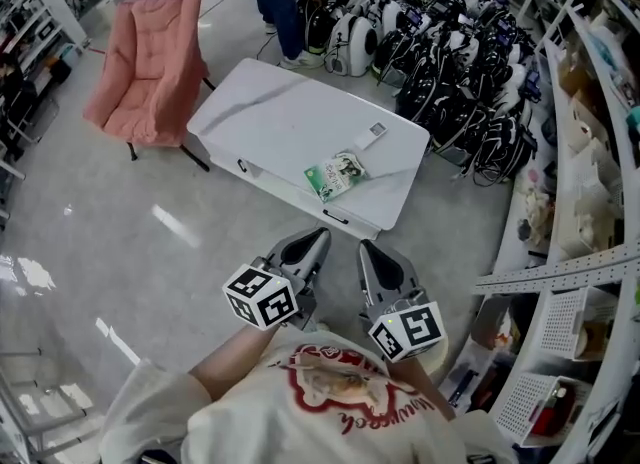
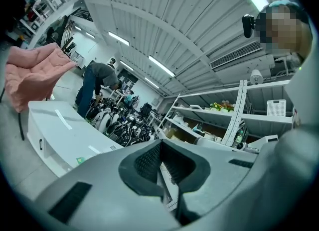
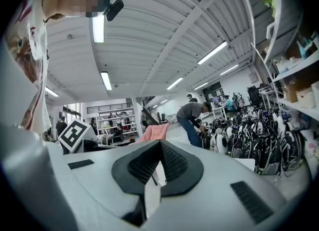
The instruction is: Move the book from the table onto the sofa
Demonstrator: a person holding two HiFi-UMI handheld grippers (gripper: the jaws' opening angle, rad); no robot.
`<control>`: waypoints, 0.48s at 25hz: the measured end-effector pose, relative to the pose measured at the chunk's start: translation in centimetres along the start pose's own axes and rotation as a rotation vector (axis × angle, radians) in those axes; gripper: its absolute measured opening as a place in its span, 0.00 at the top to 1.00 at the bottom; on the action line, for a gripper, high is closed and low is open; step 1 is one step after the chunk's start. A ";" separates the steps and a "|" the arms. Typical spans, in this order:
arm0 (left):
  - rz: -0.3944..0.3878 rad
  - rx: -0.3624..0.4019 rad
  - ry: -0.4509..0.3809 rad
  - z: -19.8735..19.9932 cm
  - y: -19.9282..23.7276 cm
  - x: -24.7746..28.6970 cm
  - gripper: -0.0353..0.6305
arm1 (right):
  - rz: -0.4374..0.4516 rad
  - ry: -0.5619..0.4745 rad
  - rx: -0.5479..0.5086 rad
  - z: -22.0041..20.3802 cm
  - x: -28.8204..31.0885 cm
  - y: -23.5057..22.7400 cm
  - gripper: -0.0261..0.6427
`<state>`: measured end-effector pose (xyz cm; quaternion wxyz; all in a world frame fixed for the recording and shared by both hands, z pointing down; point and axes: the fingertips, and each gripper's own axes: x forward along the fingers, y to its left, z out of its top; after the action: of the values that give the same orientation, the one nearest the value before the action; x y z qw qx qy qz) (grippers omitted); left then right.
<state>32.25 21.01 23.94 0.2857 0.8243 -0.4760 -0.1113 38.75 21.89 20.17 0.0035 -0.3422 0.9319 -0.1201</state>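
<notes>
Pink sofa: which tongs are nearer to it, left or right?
Left. The left tongs sit below and right of the pink sofa in the head view; the right tongs sit beside them, further right.

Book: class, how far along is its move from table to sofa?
Nothing is done yet: the book lies on the table, apart from the sofa. In hand: nothing; the left hand-held gripper and right hand-held gripper are shut and empty, short of the table. Left: reach, grasp, carry and set the book on the sofa.
</notes>
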 end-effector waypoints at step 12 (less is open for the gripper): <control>-0.050 0.037 0.044 6.9 10.2 10.7 0.94 | -0.069 0.018 0.012 1.1 13.7 -8.2 0.96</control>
<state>27.35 5.53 25.17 0.2779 0.8434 -0.4507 -0.0914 33.54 6.87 21.98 -0.0069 -0.3729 0.9189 -0.1289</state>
